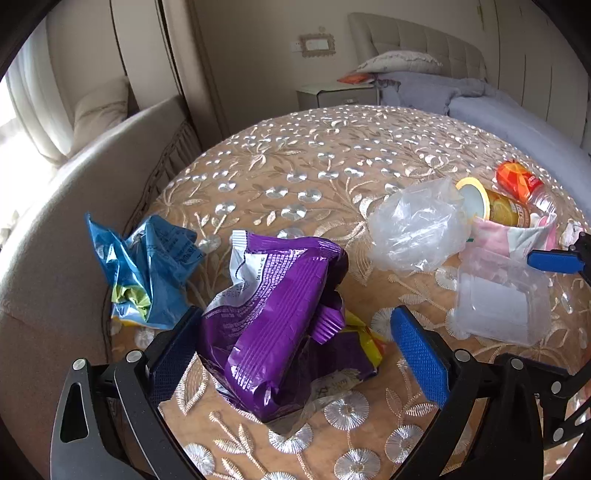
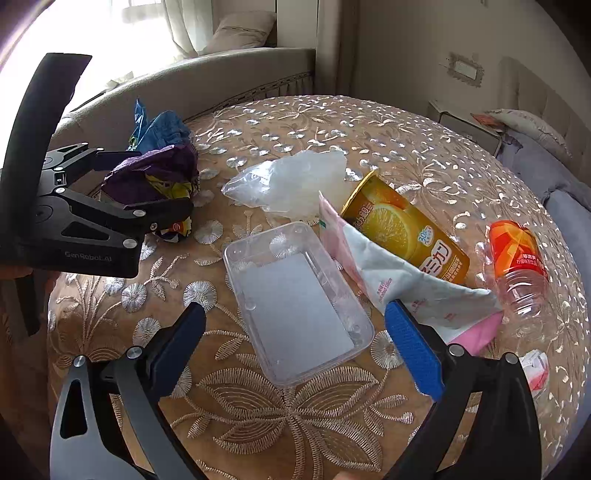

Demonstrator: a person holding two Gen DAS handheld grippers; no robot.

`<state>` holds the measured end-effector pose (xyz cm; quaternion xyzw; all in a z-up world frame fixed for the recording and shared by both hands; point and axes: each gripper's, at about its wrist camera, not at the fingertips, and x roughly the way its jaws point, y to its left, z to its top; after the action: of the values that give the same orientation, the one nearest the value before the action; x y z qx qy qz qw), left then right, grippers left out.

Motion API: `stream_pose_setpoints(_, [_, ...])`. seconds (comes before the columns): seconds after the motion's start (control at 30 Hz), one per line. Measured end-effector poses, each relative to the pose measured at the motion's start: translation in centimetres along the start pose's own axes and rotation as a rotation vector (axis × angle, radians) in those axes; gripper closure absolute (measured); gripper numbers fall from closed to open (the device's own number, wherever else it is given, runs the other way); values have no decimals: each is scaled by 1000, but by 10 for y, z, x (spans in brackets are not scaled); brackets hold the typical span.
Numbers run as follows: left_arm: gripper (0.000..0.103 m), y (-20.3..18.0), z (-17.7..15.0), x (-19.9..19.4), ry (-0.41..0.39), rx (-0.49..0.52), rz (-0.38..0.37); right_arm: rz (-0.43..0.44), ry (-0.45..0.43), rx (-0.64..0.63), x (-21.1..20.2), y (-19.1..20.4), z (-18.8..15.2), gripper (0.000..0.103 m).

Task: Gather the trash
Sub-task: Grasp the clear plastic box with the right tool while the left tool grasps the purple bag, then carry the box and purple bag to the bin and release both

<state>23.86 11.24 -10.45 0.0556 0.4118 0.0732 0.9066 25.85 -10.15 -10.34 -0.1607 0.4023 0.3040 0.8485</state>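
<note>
Tabletop (image 1: 314,155): left claw (image 1: 295,350) straddles purple wrapper (image 1: 273,325).

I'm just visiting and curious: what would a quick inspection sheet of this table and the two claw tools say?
Surface: round table under an embroidered gold cloth.
Job's things: purple wrapper, blue wrapper, clear bag, clear tray, orange cup lying on its side, pink-and-white pouch, bottle on its side.
Clutter: small white-and-red scrap at the table's edge.
Grippers: left gripper open around the purple wrapper; right gripper open over the tray.
Cables: nothing seen.
Surroundings: bed, nightstand, curtained window.
</note>
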Motion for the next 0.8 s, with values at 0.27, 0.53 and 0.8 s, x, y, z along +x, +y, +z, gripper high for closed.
stream_pose_setpoints(0.27, [30,2,-2,-8,-29,-1,-7,1,-13,-9,-12,7,-8,40])
stream_pose_setpoints(0.53, [35,-7,-26,-64,-129,-72,-78,-11,-106,24,-69,10,-34,41])
stream_pose_setpoints(0.8, [35,-48,-45,-122,-214,-32,-149,-82,-169,65,-121,3,-70,42])
